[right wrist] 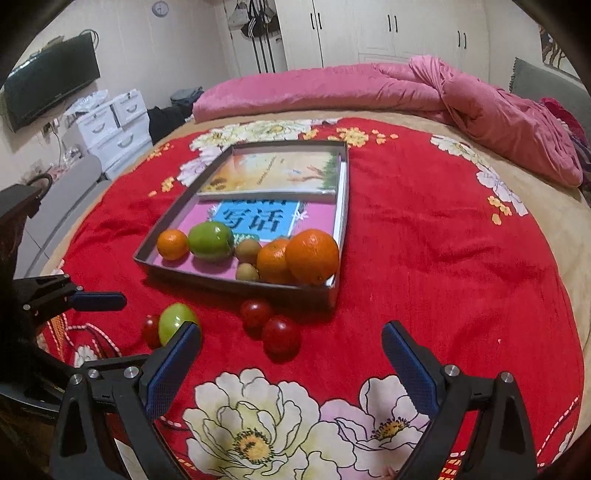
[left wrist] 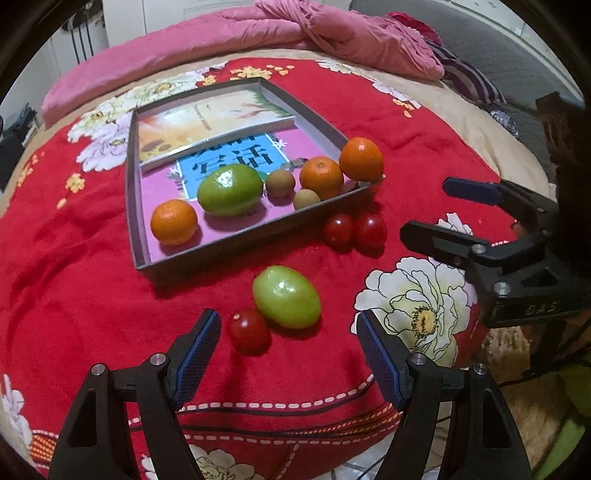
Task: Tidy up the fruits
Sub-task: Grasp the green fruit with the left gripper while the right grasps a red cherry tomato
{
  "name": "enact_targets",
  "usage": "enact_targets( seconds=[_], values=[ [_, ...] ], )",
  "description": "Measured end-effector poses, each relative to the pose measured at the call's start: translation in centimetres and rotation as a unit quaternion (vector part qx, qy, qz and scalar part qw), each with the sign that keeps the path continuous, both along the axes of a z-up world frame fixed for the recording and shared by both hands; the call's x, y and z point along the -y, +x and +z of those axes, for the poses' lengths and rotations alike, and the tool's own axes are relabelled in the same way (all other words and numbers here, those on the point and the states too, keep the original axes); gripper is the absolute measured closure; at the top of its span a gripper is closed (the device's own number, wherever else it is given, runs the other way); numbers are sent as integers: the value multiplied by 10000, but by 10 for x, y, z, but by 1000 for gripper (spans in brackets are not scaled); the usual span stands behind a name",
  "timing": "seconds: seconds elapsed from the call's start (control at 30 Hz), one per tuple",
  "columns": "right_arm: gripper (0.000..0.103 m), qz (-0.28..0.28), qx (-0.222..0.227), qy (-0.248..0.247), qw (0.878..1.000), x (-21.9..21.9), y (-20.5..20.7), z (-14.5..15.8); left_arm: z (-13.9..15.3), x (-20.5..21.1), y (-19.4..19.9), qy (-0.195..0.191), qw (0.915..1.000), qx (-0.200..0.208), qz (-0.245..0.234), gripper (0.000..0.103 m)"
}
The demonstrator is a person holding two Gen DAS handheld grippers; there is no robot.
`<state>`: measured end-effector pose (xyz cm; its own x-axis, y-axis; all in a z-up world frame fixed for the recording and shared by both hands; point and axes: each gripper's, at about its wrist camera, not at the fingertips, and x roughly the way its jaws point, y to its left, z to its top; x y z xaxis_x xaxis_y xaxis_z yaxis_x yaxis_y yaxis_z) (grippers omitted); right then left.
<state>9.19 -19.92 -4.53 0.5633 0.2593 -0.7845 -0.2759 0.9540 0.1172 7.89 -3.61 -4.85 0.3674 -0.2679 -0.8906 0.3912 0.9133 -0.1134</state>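
Note:
A grey tray (left wrist: pixel 236 236) (right wrist: pixel 236 286) on the red blanket holds three oranges (left wrist: pixel 173 222) (right wrist: pixel 312 255), a green fruit (left wrist: pixel 229 189) (right wrist: pixel 210 240), two small brown fruits (left wrist: pixel 280 182) (right wrist: pixel 248 250) and books. Outside it lie a green fruit (left wrist: pixel 286 297) (right wrist: pixel 176 320), a red tomato beside it (left wrist: pixel 249 329) (right wrist: pixel 150 331), and two red tomatoes (left wrist: pixel 354 230) (right wrist: pixel 271 325) by the tray's front edge. My left gripper (left wrist: pixel 288 325) is open, just before the loose green fruit and tomato. My right gripper (right wrist: pixel 291 339) (left wrist: pixel 424 206) is open, near the two tomatoes.
A pink quilt (left wrist: pixel 332 33) (right wrist: pixel 406 88) lies bunched at the bed's far side. White drawers (right wrist: pixel 110 125) and a wall TV (right wrist: pixel 51 81) stand left of the bed. The red flowered blanket (right wrist: pixel 443 258) spreads to the right.

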Motion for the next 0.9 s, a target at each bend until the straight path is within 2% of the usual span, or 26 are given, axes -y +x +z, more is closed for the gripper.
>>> enact_targets(
  seconds=[0.13,0.2,0.43,0.5,0.57,0.63,0.77,0.8,0.9],
  values=[
    [4,29,-147,-305,9994,-5,7,-16,-9,-1,7,-41,9997,-222,-54,26],
    [8,113,-197,-339,9992,-6,10,-22,-11,0,10,1,9997,-203,-97,26],
    [35,416,-379,-488,9972,-19,17,-40,-14,5,19,115,9990,-209,-375,26],
    [38,477,-396,-512,9968,-23,18,-44,-17,6,22,100,9986,-262,-442,26],
    [46,500,-407,-528,9965,-25,20,-48,-21,8,23,97,9984,-300,-478,26],
    [58,546,-421,-501,9964,-26,22,-50,-25,8,25,78,9981,-351,-500,26],
    [67,575,-412,-400,9967,-25,25,-50,-29,8,29,98,9981,-351,-492,26],
    [72,594,-430,-341,9967,-25,26,-50,-30,8,30,84,9982,-353,-484,26],
    [72,623,-440,-250,9968,-24,25,-50,-33,8,31,70,9979,-370,-523,26]
  ],
)
